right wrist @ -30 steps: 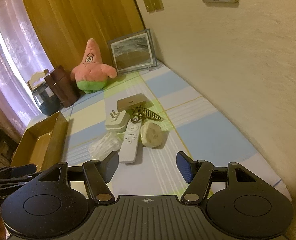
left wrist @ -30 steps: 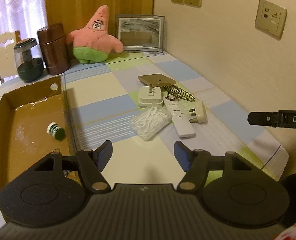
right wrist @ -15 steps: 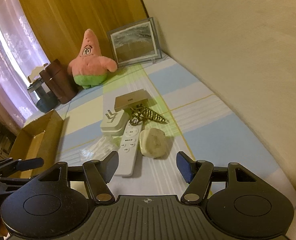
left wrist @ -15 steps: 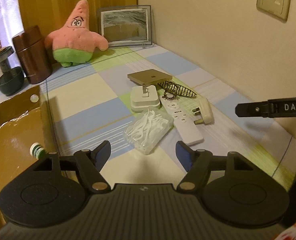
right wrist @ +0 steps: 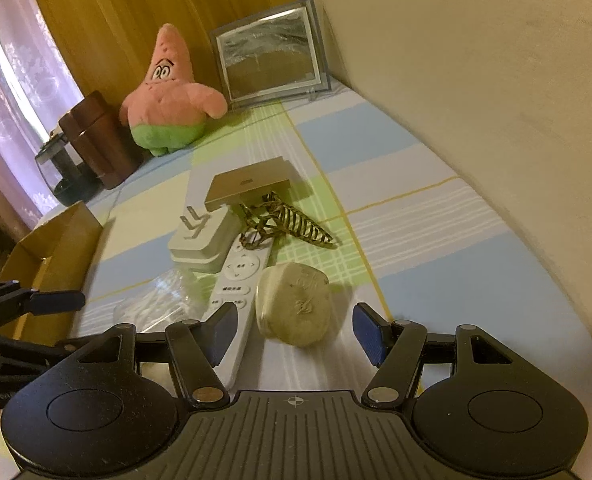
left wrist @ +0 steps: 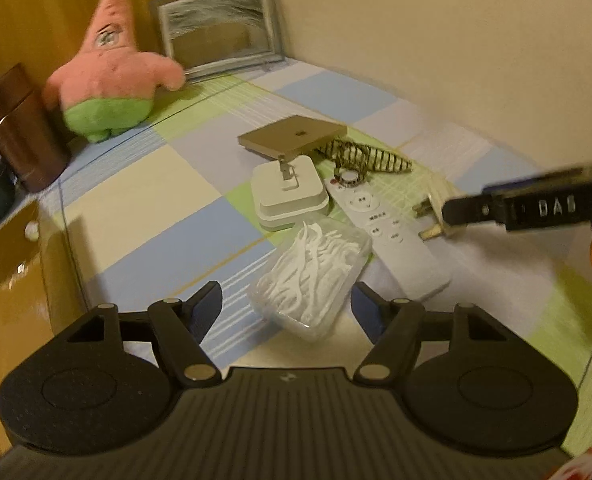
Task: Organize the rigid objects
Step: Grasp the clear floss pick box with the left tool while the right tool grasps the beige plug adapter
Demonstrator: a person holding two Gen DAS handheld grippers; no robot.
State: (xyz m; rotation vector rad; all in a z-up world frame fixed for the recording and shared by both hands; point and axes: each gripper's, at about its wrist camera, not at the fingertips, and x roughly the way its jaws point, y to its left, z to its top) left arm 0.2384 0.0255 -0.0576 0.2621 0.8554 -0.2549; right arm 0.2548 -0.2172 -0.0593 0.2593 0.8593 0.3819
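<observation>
A pile of small objects lies on the checked tablecloth. My left gripper (left wrist: 288, 308) is open, and the near end of a clear box of floss picks (left wrist: 311, 276) sits between its fingertips without touching them. Beyond that box lie a white remote (left wrist: 387, 240), a white charger block (left wrist: 290, 196), a flat gold box (left wrist: 294, 136) and a striped hair clip (left wrist: 359, 156). My right gripper (right wrist: 297, 332) is open just short of a cream plug adapter (right wrist: 294, 304), with the remote (right wrist: 236, 280) beside its left finger. The right gripper's finger (left wrist: 535, 208) crosses the left wrist view above the plug (left wrist: 431, 216).
An open cardboard box (right wrist: 56, 248) stands at the table's left edge. A pink star plush (right wrist: 168, 100), a picture frame (right wrist: 272, 56) and a brown canister (right wrist: 96, 140) line the back. The wall (right wrist: 495, 80) runs close along the right side.
Both grippers have come forward and down toward the pile. The floss box now lies between the left fingertips and the plug sits right in front of the right ones.
</observation>
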